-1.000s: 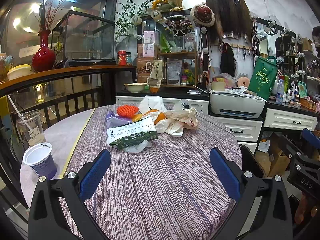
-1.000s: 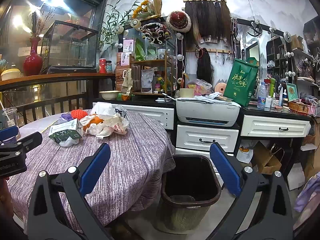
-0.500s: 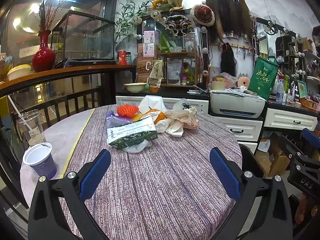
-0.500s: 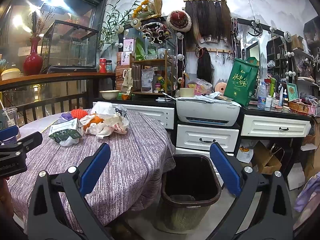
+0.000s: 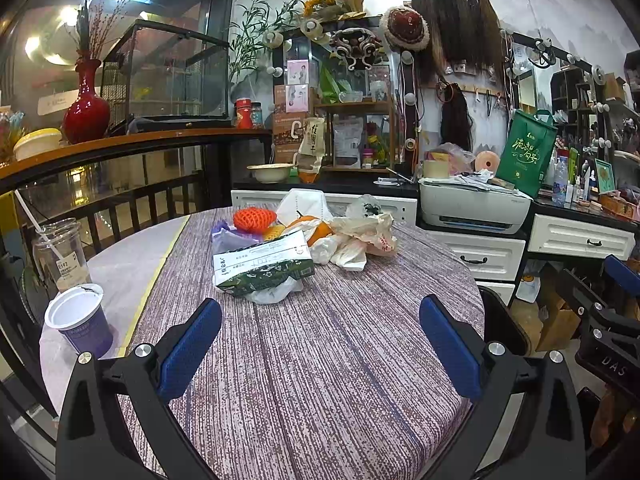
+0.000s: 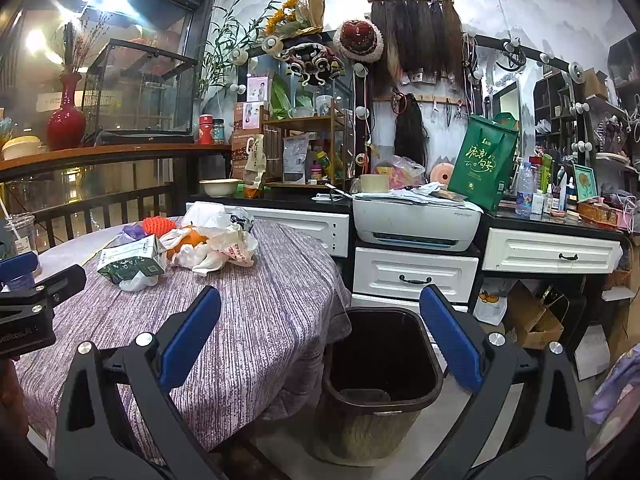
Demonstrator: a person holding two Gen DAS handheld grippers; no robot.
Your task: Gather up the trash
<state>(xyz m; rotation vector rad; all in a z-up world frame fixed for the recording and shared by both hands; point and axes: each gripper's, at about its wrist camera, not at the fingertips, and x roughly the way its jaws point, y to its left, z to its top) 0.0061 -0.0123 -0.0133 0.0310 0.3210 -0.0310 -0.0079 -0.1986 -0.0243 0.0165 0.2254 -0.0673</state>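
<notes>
My other tongs are cut off at the left edge; the dark plastic bin's base hides behind my tongs' arms.

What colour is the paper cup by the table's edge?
The paper cup is purple with a white inside, clearest in the left wrist view.

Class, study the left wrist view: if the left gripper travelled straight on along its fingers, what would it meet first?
Probably the green-and-white packet at the near edge of the trash pile; the left gripper stands open over bare tablecloth. Depth is uncertain.
</notes>
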